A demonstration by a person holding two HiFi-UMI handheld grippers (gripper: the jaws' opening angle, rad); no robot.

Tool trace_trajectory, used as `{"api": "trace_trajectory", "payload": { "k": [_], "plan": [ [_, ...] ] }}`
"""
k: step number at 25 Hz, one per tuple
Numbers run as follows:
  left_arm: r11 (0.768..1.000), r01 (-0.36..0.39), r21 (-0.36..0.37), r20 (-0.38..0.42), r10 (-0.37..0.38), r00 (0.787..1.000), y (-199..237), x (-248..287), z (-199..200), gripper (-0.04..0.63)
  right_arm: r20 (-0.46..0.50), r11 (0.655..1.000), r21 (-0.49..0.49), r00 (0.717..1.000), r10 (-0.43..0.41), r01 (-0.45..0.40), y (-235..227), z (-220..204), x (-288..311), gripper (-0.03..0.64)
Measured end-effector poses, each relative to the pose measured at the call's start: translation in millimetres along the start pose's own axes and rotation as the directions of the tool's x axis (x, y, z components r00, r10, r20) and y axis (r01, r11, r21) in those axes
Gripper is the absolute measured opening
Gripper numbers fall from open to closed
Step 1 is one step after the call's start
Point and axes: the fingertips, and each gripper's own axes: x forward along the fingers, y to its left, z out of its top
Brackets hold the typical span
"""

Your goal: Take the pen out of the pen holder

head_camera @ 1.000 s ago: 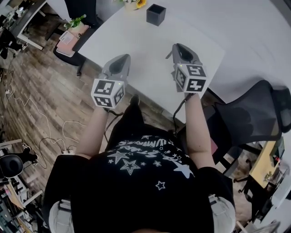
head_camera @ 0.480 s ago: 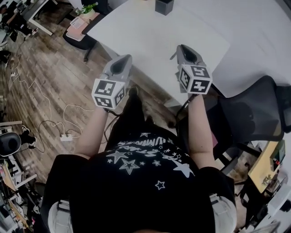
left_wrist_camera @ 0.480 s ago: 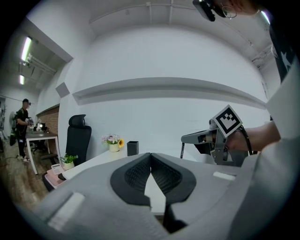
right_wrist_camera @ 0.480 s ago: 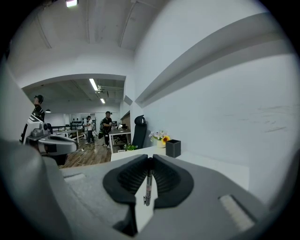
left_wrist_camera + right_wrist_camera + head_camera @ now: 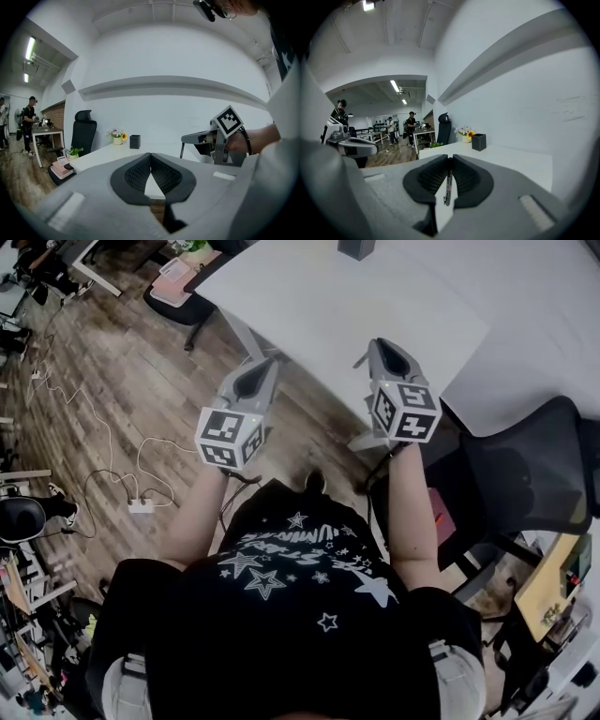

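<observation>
Left gripper (image 5: 265,371): left of centre, over the floor by the table's (image 5: 319,310) edge; jaws together, nothing between.
Holder (image 5: 356,247): top edge, on the table, well apart from both grippers.
Right gripper (image 5: 378,348): right of centre, clamped on the pen (image 5: 448,185).
Pen: upright between the pads.

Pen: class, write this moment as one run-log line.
right gripper: shut on pen | left gripper: shut, empty | pen holder: on table
</observation>
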Motion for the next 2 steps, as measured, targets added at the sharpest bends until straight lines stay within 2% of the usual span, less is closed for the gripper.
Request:
{"api": "trace_trajectory", "payload": {
  "k": [2],
  "plan": [
    [1.000,0.004,-0.002,0.004,-0.004,1.000,-1.1,-3.7,-1.2,0.011,0.000,1.000,0.004,1.000,-0.001,0.001,4.2,-3.0,-1.9,0.035]
  ]
}}
